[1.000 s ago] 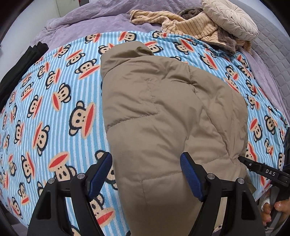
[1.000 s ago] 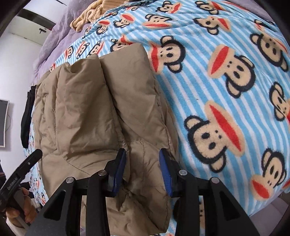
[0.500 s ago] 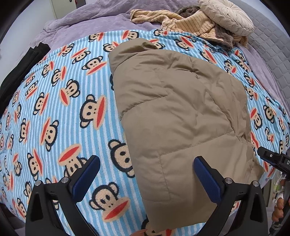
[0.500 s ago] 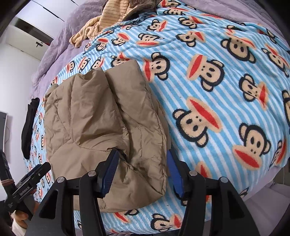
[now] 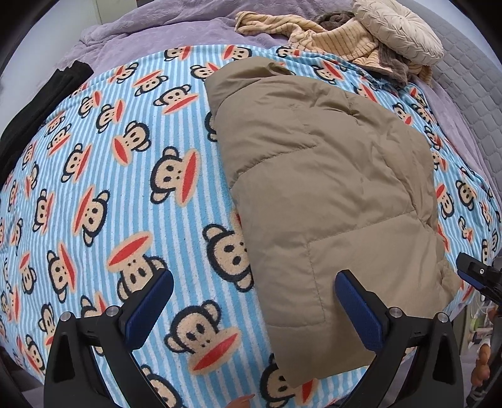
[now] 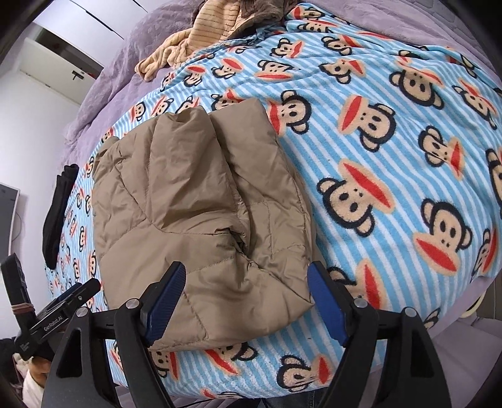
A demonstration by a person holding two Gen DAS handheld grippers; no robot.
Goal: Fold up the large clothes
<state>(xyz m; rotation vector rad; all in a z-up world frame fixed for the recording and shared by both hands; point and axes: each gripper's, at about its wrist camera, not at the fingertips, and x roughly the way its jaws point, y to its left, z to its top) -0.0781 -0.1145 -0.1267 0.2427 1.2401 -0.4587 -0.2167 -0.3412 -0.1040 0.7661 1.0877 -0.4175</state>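
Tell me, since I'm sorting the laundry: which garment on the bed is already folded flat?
The tan puffer jacket, lying folded on the monkey-print blanket. The striped beige knitwear beyond it is a crumpled heap under a round cushion.

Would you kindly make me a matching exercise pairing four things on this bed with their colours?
Things:
1. jacket
2. blanket
3. cushion
4. garment at the left edge

Colours:
a. black
b. cream
c. tan
d. blue and white stripes with monkey faces

Pairs: 1-c, 2-d, 3-b, 4-a
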